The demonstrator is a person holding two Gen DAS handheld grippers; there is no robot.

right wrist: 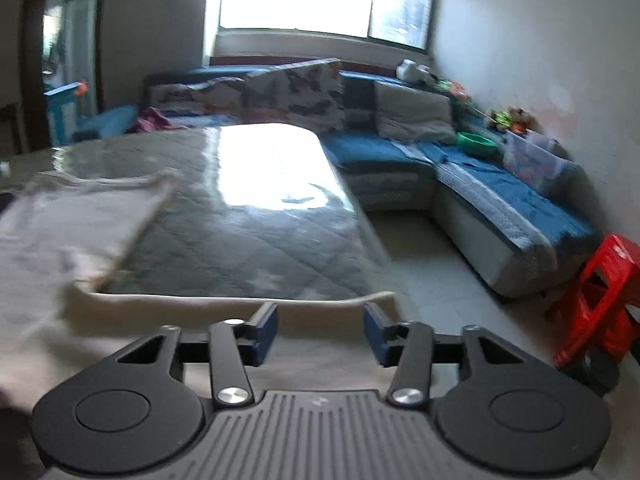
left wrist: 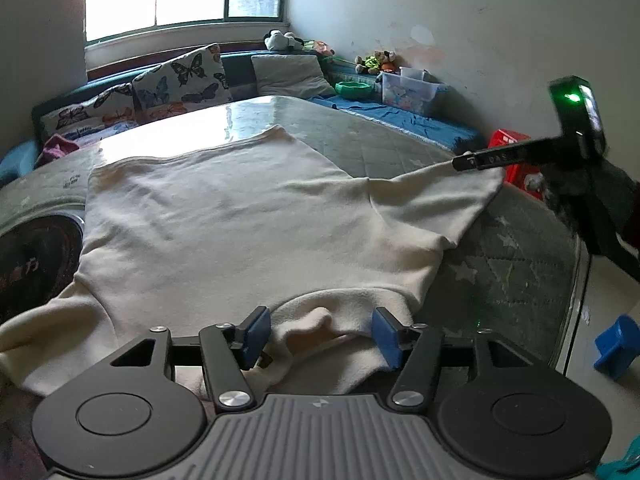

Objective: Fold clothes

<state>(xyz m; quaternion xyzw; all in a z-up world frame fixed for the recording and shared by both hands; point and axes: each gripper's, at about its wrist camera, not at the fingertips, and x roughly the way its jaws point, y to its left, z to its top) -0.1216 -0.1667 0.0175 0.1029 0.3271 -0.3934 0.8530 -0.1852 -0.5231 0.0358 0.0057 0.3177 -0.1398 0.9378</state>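
Low at the bottom of the left wrist view, the left hand-held gripper (left wrist: 320, 334) has its blue pads spread apart over the collar end of a cream shirt (left wrist: 248, 216); a bump of the fabric rises between the pads, and neither pad presses on it. The shirt lies flat, filling the middle of that frame, on a grey quilted surface (left wrist: 360, 140) under a glossy clear sheet, its hem toward the upper centre and one sleeve stretched to the right. At the tip of that sleeve, in the right of the frame, a black finger of the right hand-held gripper (left wrist: 476, 160) meets the cuff, with a green light glowing on its body above.

Bottom centre of the right wrist view, that gripper also stands with its pads parted, the cream sleeve lying below and between them with its hem just beyond; no pad pinches it. This view is blurred. Farther out, a blue sofa (right wrist: 500, 184) wraps around the far side, with butterfly cushions (left wrist: 180, 80) at the upper left of the left view, and a red stool (right wrist: 600, 300) stands at the right edge.
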